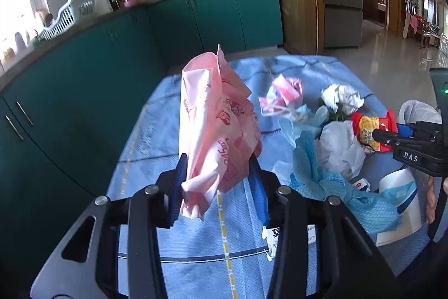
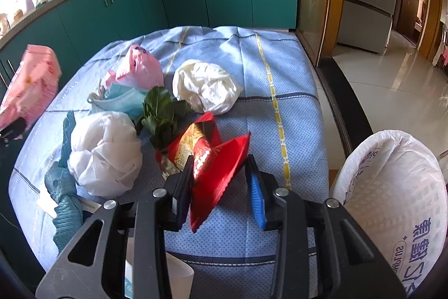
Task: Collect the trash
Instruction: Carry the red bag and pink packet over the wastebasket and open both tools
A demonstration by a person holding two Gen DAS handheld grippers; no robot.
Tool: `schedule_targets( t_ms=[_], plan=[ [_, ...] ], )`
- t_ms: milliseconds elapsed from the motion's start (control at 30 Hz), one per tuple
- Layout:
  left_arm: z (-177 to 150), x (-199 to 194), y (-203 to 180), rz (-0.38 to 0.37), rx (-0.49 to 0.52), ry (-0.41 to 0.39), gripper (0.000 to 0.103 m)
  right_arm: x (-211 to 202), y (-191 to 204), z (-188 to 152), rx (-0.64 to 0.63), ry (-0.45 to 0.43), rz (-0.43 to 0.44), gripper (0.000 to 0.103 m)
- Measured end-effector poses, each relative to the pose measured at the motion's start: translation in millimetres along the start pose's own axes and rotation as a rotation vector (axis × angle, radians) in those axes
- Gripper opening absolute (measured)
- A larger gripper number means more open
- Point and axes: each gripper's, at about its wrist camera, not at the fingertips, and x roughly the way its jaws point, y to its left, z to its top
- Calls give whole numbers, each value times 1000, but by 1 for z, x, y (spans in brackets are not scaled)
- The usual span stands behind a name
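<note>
Above the blue cloth (image 1: pixel 196 243), the left gripper (image 1: pixel 217 181) pinches a pink bag (image 1: pixel 215 128) (lifted clear).

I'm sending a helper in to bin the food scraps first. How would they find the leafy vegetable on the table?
Start at the blue tablecloth and go to the heap of litter near its middle. The green leaf lies there, between the crumpled white paper and the white plastic bag, beside the blue face mask. It is the only dark green, natural thing among wrappers and bags.
</note>
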Motion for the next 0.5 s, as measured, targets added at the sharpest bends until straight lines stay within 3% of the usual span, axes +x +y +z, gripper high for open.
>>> schedule_targets(
  t_ms=[200, 500],
  plan=[
    [8, -31, -8, 34, 35, -82, 43, -8, 3, 0, -9, -32, 8, 36],
    [9, -52, -21, 16, 59, -139, 43, -33, 5, -3, -8, -95, 38, 36]
  ],
)
